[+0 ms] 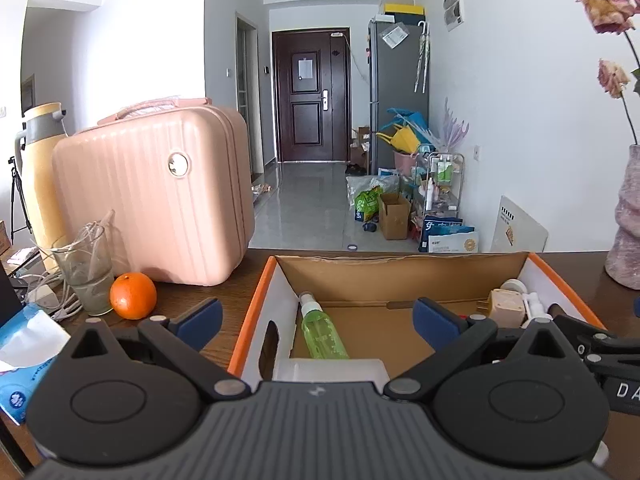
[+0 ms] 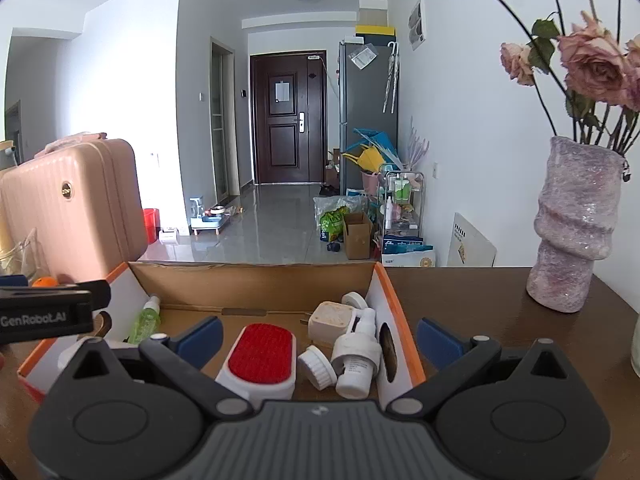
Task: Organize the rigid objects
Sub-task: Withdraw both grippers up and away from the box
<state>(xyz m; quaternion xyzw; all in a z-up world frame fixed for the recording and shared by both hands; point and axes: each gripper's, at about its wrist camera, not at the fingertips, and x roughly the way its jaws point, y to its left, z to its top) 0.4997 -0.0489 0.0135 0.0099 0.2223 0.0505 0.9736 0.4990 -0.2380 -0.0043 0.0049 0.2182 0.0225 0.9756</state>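
Two views split the cardboard box [image 2: 256, 280]: only the left shows the orange [image 1: 133, 296] beside it; only the right shows the red-faced lint brush [image 2: 260, 360] inside — white-bodied, flat. Left gripper [image 1: 316, 320] and right gripper [image 2: 318, 340] gape empty.

This is a lived-in home, an apartment's entry hall seen from a dark wooden counter [image 2: 480, 300]: a dark panelled front door [image 2: 286, 120] closes off a tiled hallway, with a grey refrigerator [image 2: 370, 120] beside it and umbrellas [image 2: 392, 76] hanging on its side. Household clutter lines the wall — a small rack of bottles [image 2: 402, 200], a cardboard box [image 2: 357, 236] and a green bag [image 2: 334, 222] on the floor. On the counter stand domestic things — a pink suitcase [image 1: 156, 196], a thermos jug [image 1: 38, 168], an orange [image 1: 133, 296] and a vase [image 2: 572, 228] of dried roses [image 2: 592, 64].
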